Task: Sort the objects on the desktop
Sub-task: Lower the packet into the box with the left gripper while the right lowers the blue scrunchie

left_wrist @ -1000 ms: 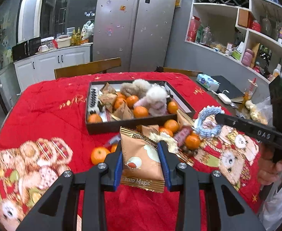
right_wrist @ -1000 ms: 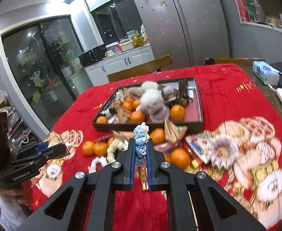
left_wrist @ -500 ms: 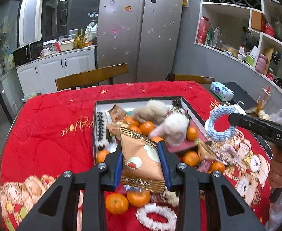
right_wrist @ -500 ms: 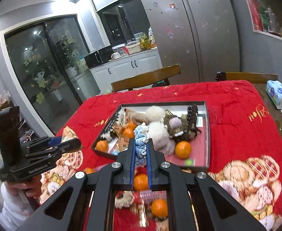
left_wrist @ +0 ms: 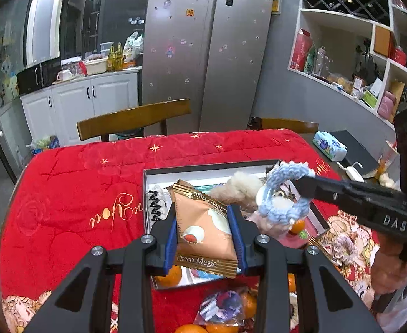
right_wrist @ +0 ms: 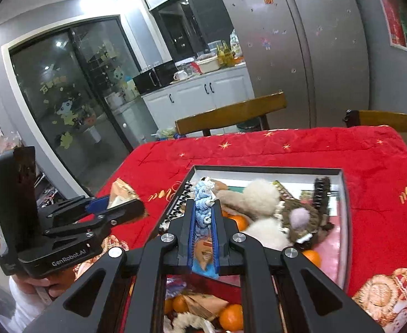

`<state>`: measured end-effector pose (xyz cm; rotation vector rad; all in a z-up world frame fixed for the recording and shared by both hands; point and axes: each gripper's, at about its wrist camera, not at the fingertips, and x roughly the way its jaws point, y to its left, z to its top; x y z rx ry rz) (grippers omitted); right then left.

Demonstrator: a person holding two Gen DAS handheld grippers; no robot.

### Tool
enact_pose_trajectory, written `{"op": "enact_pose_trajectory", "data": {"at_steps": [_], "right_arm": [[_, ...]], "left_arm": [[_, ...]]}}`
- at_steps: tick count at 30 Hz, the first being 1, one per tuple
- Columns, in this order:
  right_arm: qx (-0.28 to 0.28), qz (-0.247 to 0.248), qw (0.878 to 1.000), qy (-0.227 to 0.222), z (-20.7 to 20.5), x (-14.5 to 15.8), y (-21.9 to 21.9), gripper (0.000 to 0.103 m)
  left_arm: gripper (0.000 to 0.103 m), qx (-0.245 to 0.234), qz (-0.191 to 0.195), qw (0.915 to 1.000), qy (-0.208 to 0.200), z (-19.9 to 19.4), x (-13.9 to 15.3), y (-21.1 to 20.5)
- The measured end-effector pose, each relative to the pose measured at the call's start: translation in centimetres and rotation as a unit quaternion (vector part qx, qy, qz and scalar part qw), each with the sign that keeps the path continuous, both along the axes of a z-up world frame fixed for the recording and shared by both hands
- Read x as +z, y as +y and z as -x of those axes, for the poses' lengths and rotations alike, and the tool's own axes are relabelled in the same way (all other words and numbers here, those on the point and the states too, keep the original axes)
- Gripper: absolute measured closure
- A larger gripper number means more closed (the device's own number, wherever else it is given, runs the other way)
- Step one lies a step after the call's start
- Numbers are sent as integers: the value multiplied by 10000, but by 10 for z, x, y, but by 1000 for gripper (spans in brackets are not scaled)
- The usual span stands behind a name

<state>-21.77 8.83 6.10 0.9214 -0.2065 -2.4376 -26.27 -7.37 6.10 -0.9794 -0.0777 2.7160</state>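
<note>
Glossy foil-like wrapper on the Choco Magic packet (left_wrist: 204,229), crimped at the ends. Chunky crocheted yarn in the blue ring (left_wrist: 285,194). Matt black plastic with blue ribbed pads on the left gripper (left_wrist: 204,238) and right gripper (right_wrist: 204,238). Quilted red cloth (left_wrist: 73,194). Fluffy plush toys (right_wrist: 258,199). Tray (right_wrist: 346,222) possibly cardboard.

The snack packet (left_wrist: 205,230) hides much of the tray (left_wrist: 203,166); oranges (left_wrist: 192,328) possibly cut off below.

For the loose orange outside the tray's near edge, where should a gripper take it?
Grip the orange across its middle, coming from straight above: it is round, with wrappers crowding its left side and the tray just behind, so side approaches look blocked.
</note>
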Motion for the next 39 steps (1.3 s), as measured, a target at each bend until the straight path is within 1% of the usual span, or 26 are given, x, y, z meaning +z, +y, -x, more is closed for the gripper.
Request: {"op": "enact_pose_trajectory", "data": {"at_steps": [3,6,8,10,11,12,14,16,19,21,24,29,32,34,39], "right_arm": [[-29,-148,9999,69,5,-5,-10,93],[-81,-199,9997,77,11,-15,-14,93],[-78,-294,9995,-8,17,-22,-18,93],[-71,-365,9993,8,22,-30,-18,93],[-59,-439,9990,27,23,-34,-17,93],[-73,-486,9988,16,25,-37,-17,93],[-82,-547,9984,-135,29,-46,-15,93],[-137,-620,9975,-301,34,-55,-14,93],[-81,-661,9973,-318,38,-60,-15,93],[7,-620,9976,-322,38,-62,-15,93],[3,-734,9968,-311,38,-67,-18,93],[19,-816,9953,-525,43,-80,-22,93],[3,-870,9946,-568,44,-85,-24,93],[7,-856,9947,-567,44,-86,-23,93],[16,-848,9949,-544,43,-85,-22,93]], "left_arm": [[68,61,12,10000,-63,10,-10,-5],[68,46,-17,9997,-222,21,-27,-7],[68,4,-20,9995,-310,25,-39,-6],[68,-126,-44,9990,-434,29,-53,-1],[68,-173,-3,9987,-476,30,-60,2],[68,-201,120,9985,-502,30,-68,7],[68,-250,262,9977,-576,32,-78,14],[68,-295,180,9966,-742,37,-86,15],[68,-256,180,9963,-806,42,-96,15],[68,-223,177,9965,-780,42,-98,15],[68,-133,401,9971,-631,39,-99,18],[68,-147,451,9970,-605,39,-101,21],[68,-133,388,9972,-630,39,-102,20],[68,-92,254,9974,-661,40,-103,18],[68,-96,317,9974,-642,40,-102,19]]}}
